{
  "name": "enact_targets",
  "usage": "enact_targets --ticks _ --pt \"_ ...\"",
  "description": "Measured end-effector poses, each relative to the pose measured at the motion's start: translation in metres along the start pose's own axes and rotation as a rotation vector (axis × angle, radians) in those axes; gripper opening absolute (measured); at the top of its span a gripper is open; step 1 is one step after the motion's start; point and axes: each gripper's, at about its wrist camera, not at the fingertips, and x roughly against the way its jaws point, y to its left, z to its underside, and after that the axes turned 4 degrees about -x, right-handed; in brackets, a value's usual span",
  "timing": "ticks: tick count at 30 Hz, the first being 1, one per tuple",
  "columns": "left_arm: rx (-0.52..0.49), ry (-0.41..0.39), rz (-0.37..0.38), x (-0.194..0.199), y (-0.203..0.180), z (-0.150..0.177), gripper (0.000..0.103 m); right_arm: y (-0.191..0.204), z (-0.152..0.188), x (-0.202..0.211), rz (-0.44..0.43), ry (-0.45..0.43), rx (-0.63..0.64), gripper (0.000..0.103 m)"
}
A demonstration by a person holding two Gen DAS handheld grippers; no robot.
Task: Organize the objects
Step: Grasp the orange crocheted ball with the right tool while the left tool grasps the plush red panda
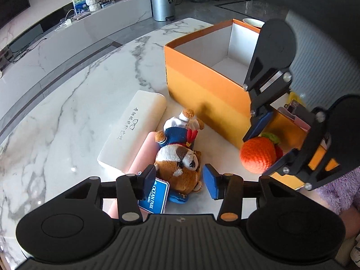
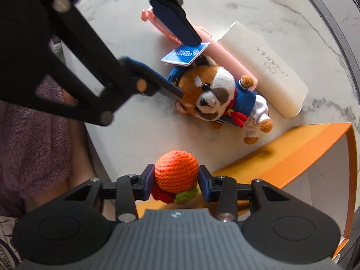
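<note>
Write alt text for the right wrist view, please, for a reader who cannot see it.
The right gripper clamps a crocheted orange above the edge of an orange box. Beyond, the left gripper straddles a plush dog lying on the marble table.

two close downward views, shared plush
</note>
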Motion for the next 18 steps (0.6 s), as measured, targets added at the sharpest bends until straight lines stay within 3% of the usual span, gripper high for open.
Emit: enact_targets --ticks 9,18 --pt "-0.074 0.114 -0.002 -0.038 -0.004 -0.021 0.064 -0.014 0.028 0.067 0.012 -0.114 -0.034 0.043" --pt "-0.100 0.194 -0.040 -0.060 -0.010 -0.028 0.065 -0.030 0.063 0.073 0.054 -0.102 -0.064 0.043"
